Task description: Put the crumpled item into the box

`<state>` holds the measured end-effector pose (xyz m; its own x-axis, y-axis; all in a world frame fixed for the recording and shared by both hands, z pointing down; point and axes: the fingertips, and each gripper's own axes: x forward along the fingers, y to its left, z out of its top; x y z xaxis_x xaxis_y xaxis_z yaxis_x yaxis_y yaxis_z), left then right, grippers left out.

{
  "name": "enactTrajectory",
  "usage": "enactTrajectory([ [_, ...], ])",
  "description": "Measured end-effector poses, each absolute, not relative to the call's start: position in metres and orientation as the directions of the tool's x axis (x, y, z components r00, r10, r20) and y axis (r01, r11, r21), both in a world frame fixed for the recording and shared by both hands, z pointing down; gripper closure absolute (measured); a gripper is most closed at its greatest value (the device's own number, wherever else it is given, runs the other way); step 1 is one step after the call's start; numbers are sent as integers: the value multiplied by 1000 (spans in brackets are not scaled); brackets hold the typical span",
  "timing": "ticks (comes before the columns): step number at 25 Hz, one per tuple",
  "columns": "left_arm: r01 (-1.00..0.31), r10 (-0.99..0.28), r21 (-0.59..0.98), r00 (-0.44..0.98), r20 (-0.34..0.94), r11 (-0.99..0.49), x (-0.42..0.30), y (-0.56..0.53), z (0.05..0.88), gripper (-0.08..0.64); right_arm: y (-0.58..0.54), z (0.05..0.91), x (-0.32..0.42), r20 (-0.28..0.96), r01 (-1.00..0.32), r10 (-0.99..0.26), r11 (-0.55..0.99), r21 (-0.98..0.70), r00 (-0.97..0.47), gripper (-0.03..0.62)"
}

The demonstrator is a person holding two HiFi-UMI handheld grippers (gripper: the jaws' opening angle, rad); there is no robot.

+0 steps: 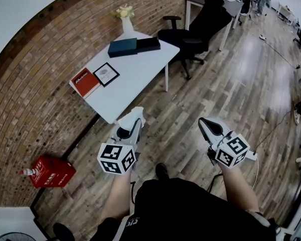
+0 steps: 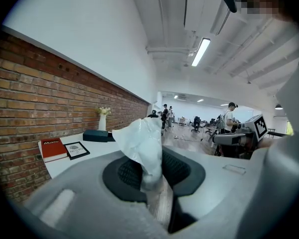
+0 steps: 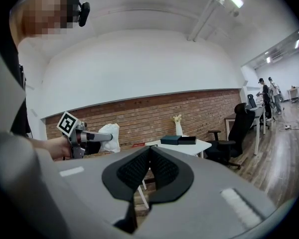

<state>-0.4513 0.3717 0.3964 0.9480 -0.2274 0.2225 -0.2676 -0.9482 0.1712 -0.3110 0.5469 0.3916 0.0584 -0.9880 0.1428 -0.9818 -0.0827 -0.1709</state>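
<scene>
The person is wearing a black short-sleeved top (image 1: 190,210) with small white print near its hem and black shoes (image 1: 161,171). A black camera (image 3: 83,10) is sitting at the side of the head. The left gripper (image 1: 134,118) and the right gripper (image 1: 203,120) are showing smooth, rounded light-grey shells that are narrowing toward the tips. Black pads (image 3: 134,168) with a fine ribbed texture are lining the jaws. Each gripper is carrying a white cube behind its jaws, the left cube (image 1: 116,158) and the right cube (image 1: 233,151), and every visible face is bearing a black-and-white square marker.
</scene>
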Motion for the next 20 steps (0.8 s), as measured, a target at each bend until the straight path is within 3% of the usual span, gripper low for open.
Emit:
enactTrajectory([
  [20, -261, -221, 221, 956, 192, -940, -444, 259, 402, 477, 422, 380, -305, 200, -991, -979, -62, -120, 37, 592],
])
